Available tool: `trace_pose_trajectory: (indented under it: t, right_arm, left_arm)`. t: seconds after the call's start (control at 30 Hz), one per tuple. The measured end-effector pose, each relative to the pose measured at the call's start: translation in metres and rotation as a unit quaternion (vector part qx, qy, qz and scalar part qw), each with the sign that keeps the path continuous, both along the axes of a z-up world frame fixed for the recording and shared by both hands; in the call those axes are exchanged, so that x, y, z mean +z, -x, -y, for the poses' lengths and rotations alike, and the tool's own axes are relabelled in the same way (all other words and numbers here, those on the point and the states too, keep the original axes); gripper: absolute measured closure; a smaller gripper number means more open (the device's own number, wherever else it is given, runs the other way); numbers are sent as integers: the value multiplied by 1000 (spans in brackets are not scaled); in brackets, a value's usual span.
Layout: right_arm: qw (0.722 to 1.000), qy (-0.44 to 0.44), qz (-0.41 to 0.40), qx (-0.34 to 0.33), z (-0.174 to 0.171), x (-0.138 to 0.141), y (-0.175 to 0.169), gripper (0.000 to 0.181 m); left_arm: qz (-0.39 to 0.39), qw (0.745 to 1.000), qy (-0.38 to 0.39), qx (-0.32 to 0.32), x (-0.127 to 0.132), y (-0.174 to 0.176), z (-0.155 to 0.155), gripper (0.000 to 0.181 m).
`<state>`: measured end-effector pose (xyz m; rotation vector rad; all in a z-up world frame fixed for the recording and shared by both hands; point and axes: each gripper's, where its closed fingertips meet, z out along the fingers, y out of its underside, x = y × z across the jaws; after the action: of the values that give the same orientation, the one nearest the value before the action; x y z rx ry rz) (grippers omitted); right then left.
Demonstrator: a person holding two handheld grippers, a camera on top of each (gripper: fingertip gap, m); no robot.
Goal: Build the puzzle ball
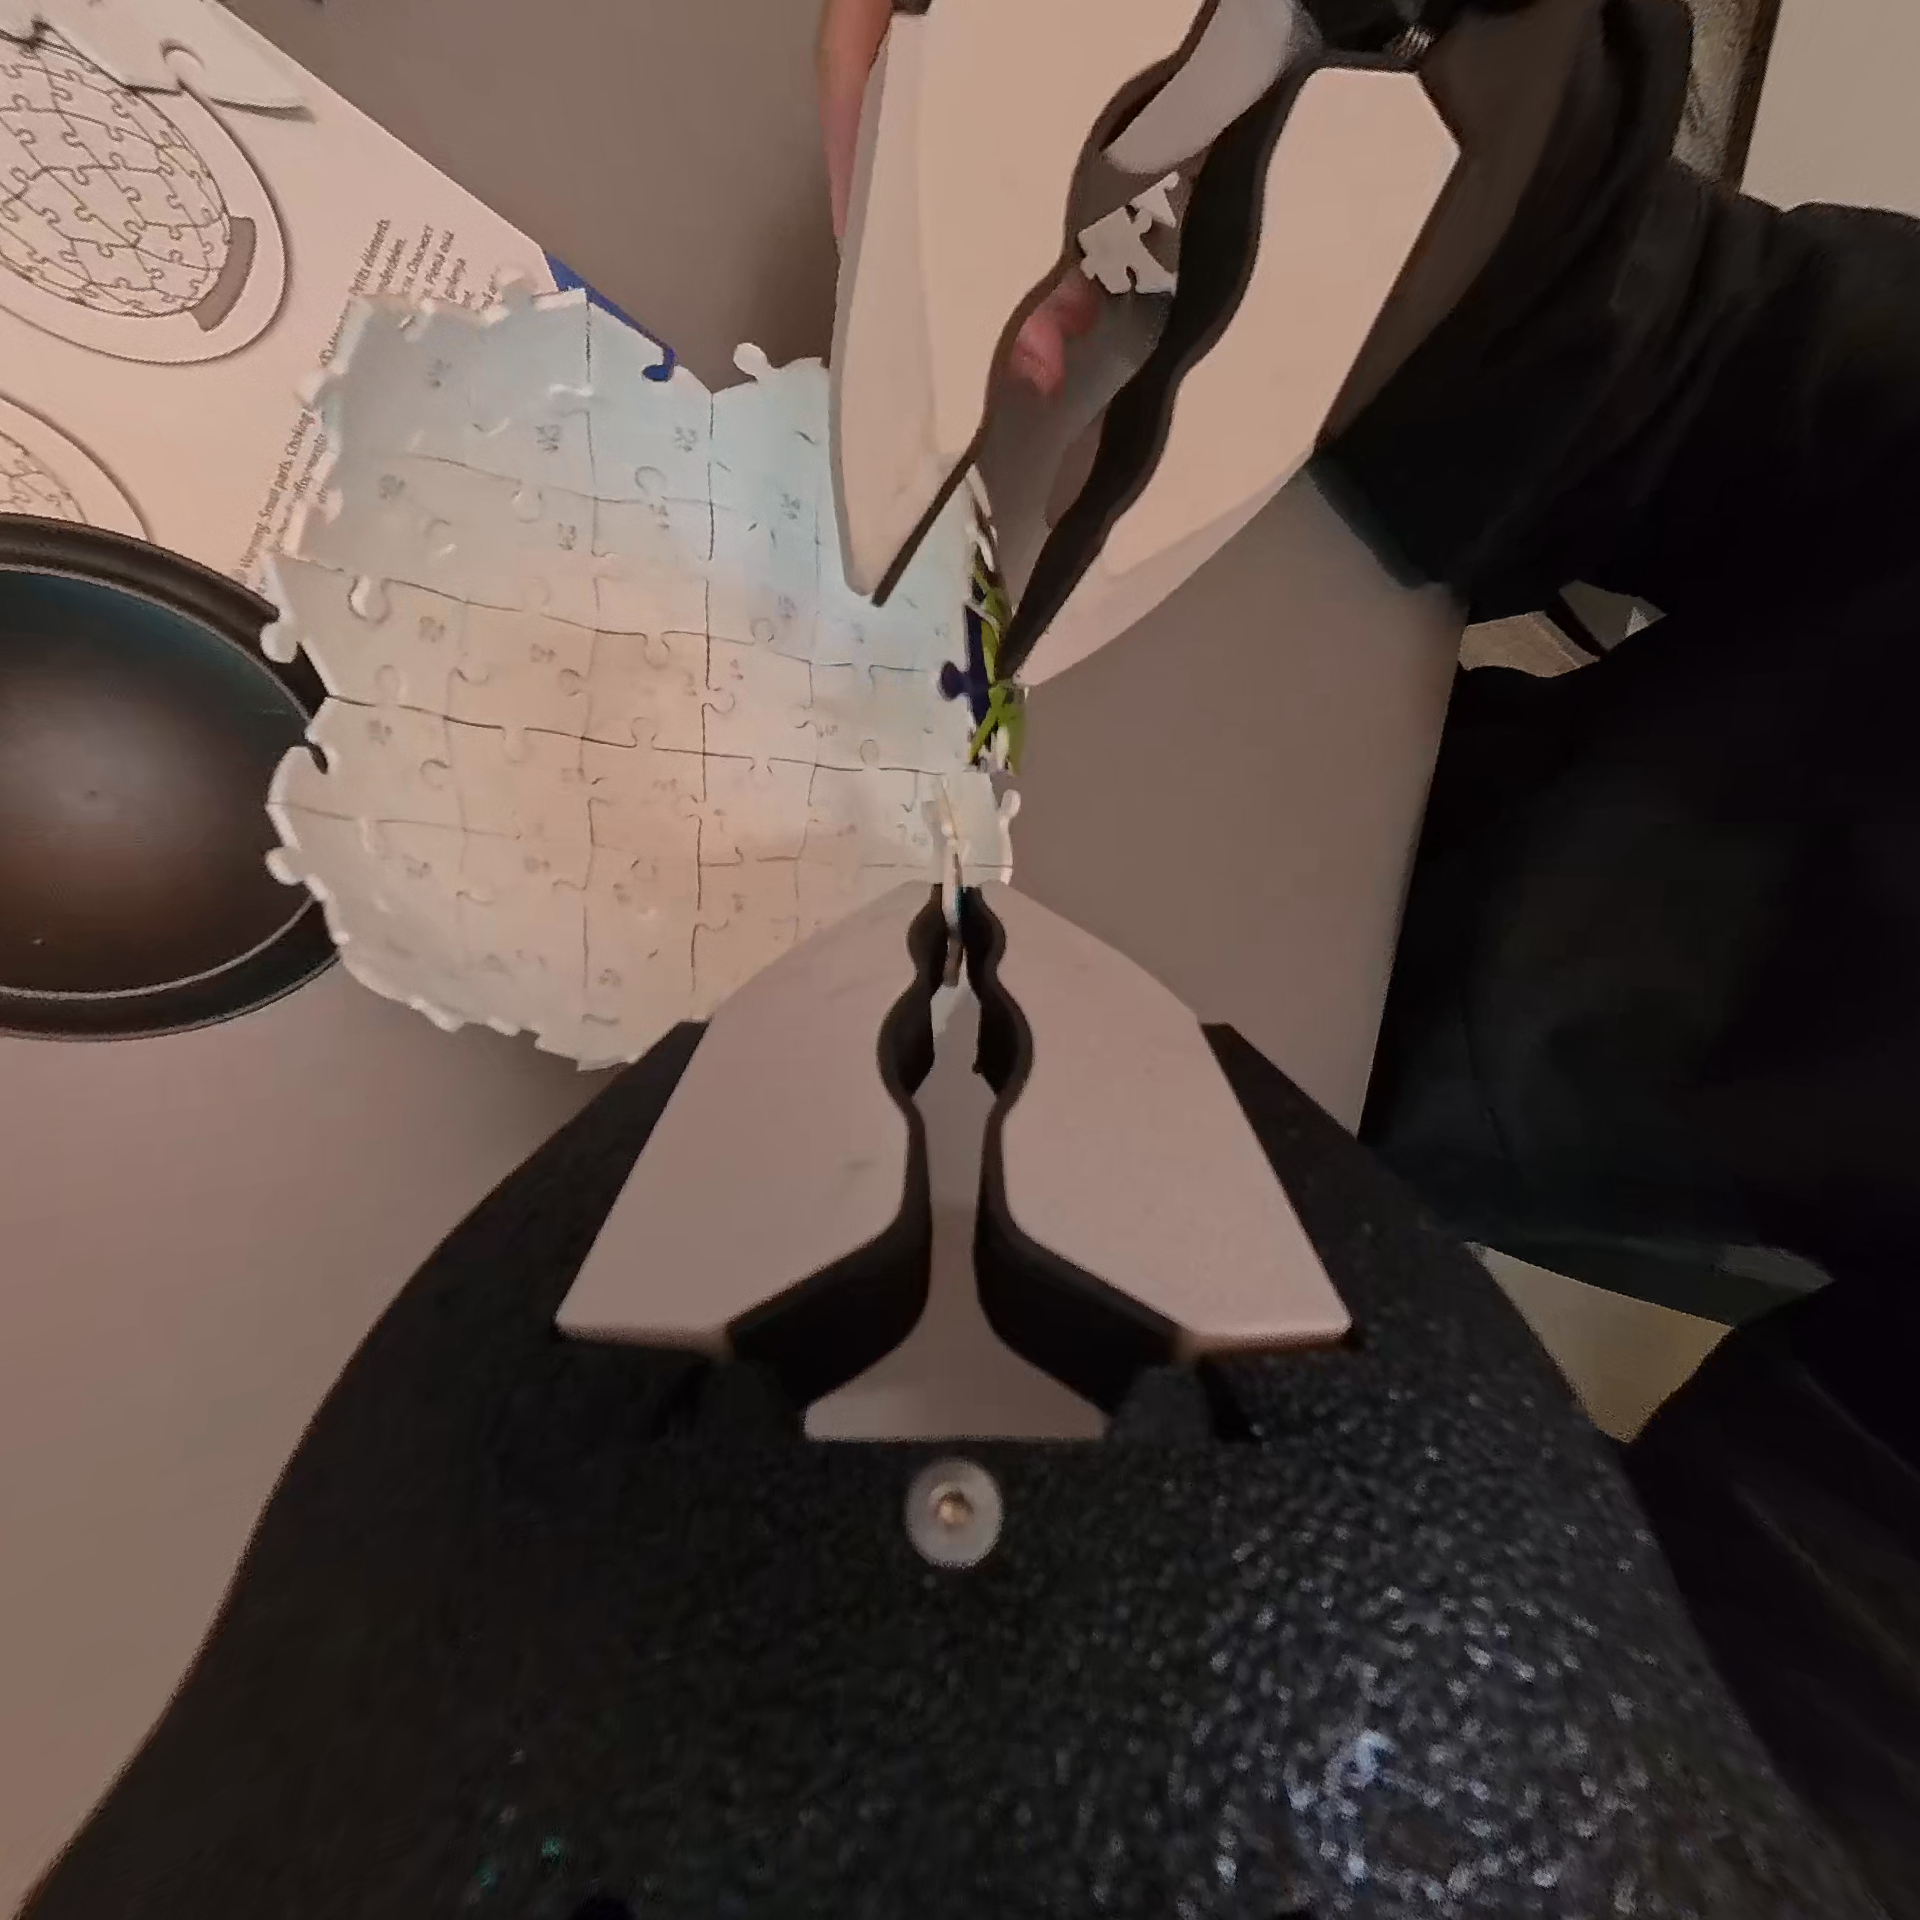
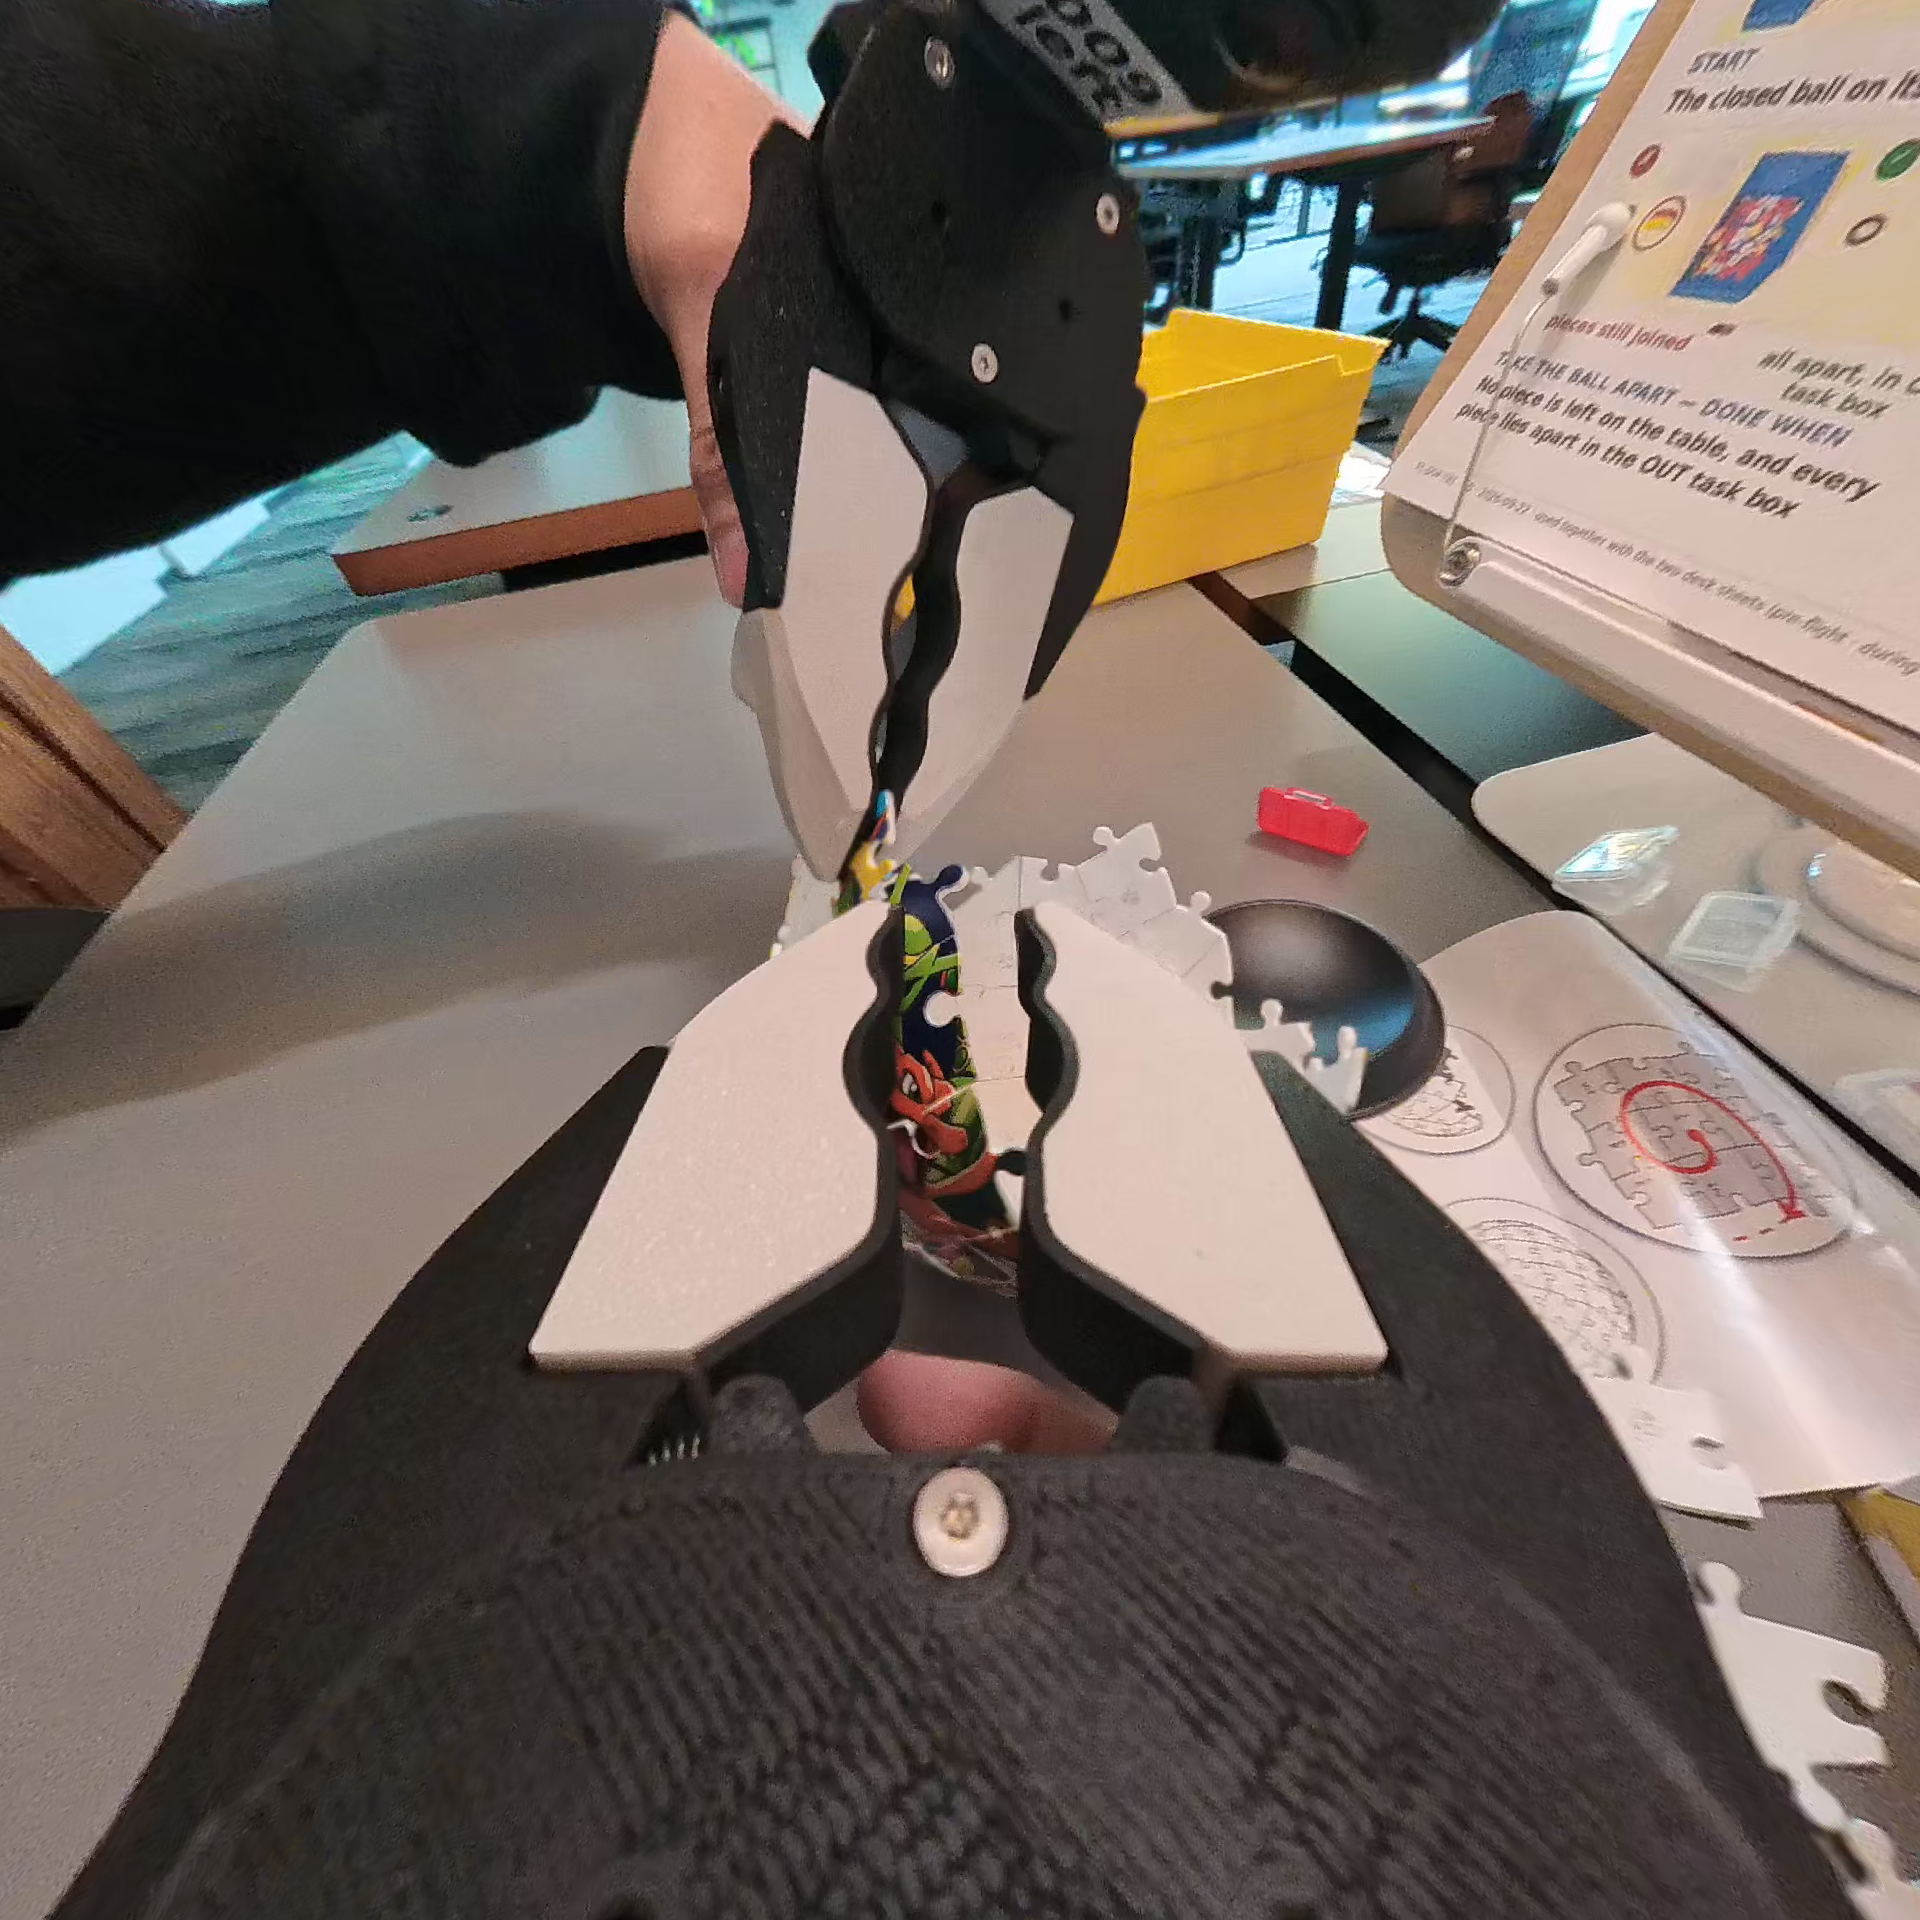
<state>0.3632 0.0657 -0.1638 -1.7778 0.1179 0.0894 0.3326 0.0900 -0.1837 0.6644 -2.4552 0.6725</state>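
A partly built puzzle ball shell (image 1: 623,675) stands on edge above the table, its white numbered inner side facing the left wrist view. Its coloured outer side (image 2: 935,1101) shows between my right fingers. My right gripper (image 2: 956,925) is shut on the shell's edge, one finger inside and one outside; it comes in from the top of the left wrist view (image 1: 945,629). My left gripper (image 1: 954,904) is shut on a small puzzle piece (image 1: 948,831), held edge-on against the shell's rim. In the right wrist view it reaches down from above (image 2: 873,847) with the coloured piece (image 2: 881,821).
A black bowl-shaped stand (image 1: 104,779) (image 2: 1320,977) sits behind the shell on a printed instruction sheet (image 2: 1662,1143). Loose white pieces (image 2: 1787,1714) lie at the near right. A red small block (image 2: 1311,819), a yellow bin (image 2: 1247,436) and a leaning board (image 2: 1714,364) stand farther back.
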Motion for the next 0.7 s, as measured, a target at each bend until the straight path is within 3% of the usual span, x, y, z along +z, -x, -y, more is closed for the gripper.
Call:
trace_pose_trajectory:
  t: [0.03, 0.27, 0.7]
  right_arm:
    - [1000, 0, -8, 7, 0, 0, 2, 162]
    - [996, -18, -68, 48, 2, 1, 12, 178]
    - [996, -30, -77, 42, 5, 2, 8, 175]
  left_arm:
    - [4, 1000, -2, 0, 1, 0, -1, 179]
    - [15, 1000, -4, -11, 8, 6, -5, 179]
    - [-14, 1000, 12, -11, 11, 18, -5, 179]
